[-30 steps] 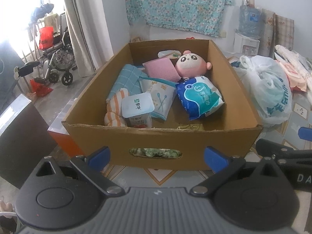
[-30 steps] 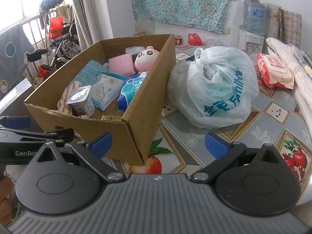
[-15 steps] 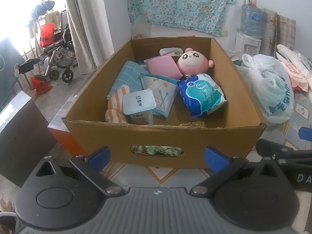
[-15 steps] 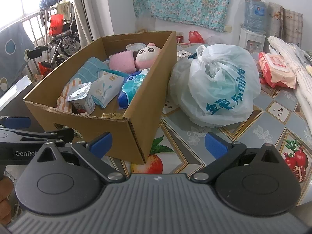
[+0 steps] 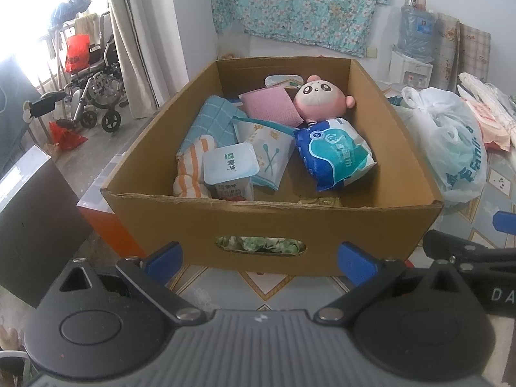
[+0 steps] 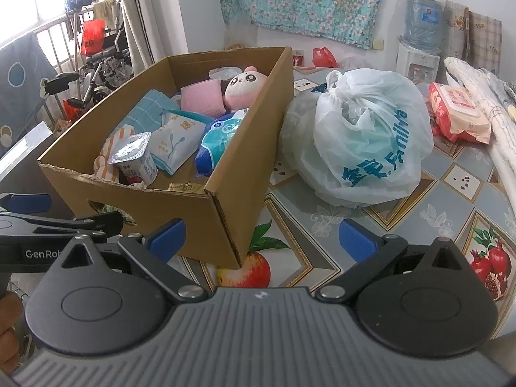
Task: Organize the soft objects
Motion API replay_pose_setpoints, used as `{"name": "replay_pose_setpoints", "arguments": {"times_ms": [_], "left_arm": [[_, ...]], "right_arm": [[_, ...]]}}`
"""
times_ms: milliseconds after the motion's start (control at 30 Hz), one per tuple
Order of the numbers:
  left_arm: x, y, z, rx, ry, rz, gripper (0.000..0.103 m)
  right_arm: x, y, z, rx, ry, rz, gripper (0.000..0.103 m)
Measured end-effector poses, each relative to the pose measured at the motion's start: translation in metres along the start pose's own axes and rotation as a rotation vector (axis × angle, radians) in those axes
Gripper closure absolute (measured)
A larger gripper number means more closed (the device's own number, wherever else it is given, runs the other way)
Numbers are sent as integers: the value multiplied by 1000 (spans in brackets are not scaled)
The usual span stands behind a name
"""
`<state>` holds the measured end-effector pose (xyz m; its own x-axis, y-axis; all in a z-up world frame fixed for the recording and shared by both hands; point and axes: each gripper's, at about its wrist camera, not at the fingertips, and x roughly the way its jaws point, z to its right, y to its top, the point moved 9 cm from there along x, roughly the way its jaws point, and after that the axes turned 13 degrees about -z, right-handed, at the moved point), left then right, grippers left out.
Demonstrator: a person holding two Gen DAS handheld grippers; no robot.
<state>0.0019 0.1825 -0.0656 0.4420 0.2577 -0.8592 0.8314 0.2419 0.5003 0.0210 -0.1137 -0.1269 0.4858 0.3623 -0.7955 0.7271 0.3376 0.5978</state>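
Observation:
A cardboard box (image 5: pixel 274 225) (image 6: pixel 222 193) stands on the patterned table. It holds a pink panda plush (image 5: pixel 317 98) (image 6: pixel 243 87), a pink cloth (image 5: pixel 269 104), a teal checked towel (image 5: pixel 214 122), an orange striped cloth (image 5: pixel 190 167), a yogurt cup (image 5: pixel 230 169) (image 6: pixel 133 156), a cotton swab pack (image 5: pixel 269 158) and a blue wipes pack (image 5: pixel 335 154). My left gripper (image 5: pixel 260 259) is open and empty before the box's front wall. My right gripper (image 6: pixel 262 242) is open and empty at the box's near right corner.
A tied white plastic bag (image 6: pixel 361 135) (image 5: pixel 451 148) sits right of the box. A red wipes pack (image 6: pixel 458 111) and rolled fabric (image 6: pixel 480 103) lie at the far right. A wheelchair (image 5: pixel 93 96) stands on the floor at left, and a dark cabinet (image 5: pixel 29 219) nearby.
Both grippers have risen and tipped slightly, so more of the box's inside shows. Both stay open and empty. Nothing in the box has moved.

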Motion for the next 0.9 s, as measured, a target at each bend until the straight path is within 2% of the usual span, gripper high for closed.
{"name": "replay_pose_setpoints", "arguments": {"times_ms": [900], "left_arm": [[2,-2,-4,-8,1,-7,0]], "right_arm": [[2,-1,-2,-7,1,-6,1]]}}
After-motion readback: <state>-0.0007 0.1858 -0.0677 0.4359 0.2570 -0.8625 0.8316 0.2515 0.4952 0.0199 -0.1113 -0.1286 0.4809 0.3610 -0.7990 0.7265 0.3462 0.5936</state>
